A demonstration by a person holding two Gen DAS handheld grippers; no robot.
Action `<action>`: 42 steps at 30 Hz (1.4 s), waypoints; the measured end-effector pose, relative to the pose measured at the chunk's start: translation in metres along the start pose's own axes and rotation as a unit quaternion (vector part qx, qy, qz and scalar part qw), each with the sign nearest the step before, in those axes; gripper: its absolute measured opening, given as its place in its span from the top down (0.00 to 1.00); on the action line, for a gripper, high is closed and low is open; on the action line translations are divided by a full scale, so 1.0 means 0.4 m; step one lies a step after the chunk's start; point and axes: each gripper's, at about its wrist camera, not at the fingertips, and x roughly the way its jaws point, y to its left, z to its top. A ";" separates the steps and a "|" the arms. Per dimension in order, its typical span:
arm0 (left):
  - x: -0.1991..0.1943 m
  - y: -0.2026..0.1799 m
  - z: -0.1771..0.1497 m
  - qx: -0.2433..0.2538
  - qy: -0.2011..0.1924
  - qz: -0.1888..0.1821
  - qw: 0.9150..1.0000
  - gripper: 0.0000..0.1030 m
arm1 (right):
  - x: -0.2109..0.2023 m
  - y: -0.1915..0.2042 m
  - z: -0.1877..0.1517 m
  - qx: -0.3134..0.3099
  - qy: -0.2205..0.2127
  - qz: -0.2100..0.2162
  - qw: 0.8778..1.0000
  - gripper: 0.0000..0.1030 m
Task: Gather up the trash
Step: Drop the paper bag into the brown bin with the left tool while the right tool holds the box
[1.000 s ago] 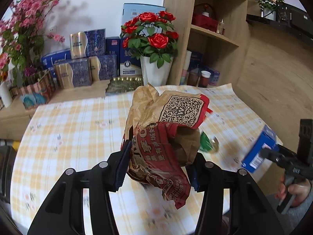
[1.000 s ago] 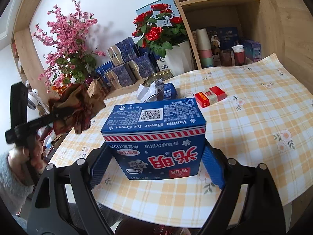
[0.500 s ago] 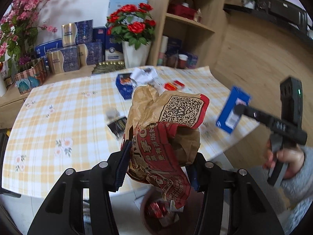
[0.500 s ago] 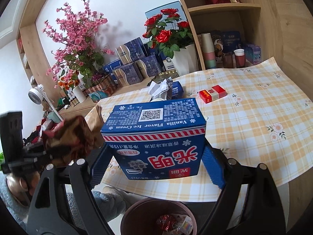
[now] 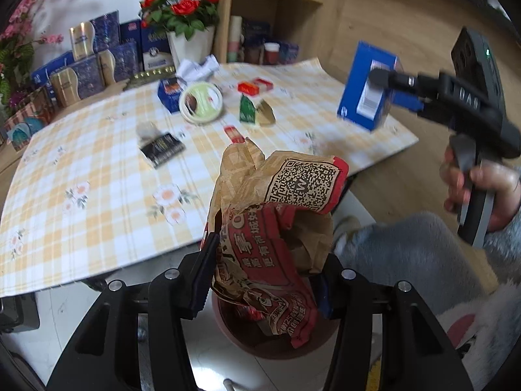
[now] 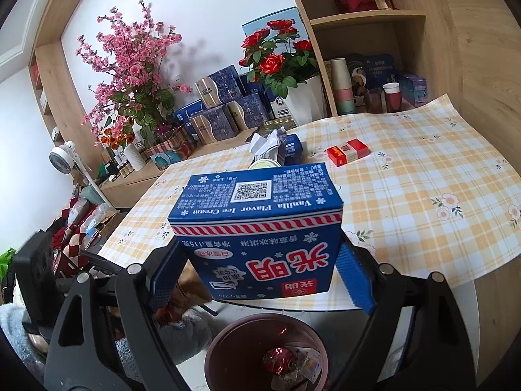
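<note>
My left gripper is shut on a crumpled brown and red paper bag and holds it right above a dark red trash bin on the floor. My right gripper is shut on a blue ice cream box, held above the table's front edge, with the bin below it holding a few wrappers. In the left wrist view the box and right gripper hang over the table's right corner.
On the checked tablecloth lie a white lid, a dark packet, a green wrapper, a red pack, a small blue box and crumpled paper. A rose vase and gift boxes stand behind.
Both grippers pulled back from over the table towards its front edge with their loads. The trash bin came into view, and the paper bag now hangs directly above it.
</note>
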 end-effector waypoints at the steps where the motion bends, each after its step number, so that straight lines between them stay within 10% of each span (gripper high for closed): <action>1: 0.011 -0.004 -0.010 0.000 0.008 -0.003 1.000 0.51 | -0.006 -0.004 -0.005 0.003 0.000 0.000 1.000 0.19; 34: 0.299 -0.069 -0.168 0.055 0.204 -0.076 0.975 0.49 | -0.005 -0.120 -0.087 0.060 0.026 -0.020 0.998 0.19; 42: 0.390 -0.019 -0.142 0.002 0.198 -0.068 0.978 0.22 | 0.011 -0.110 -0.106 0.057 0.047 -0.019 0.997 0.19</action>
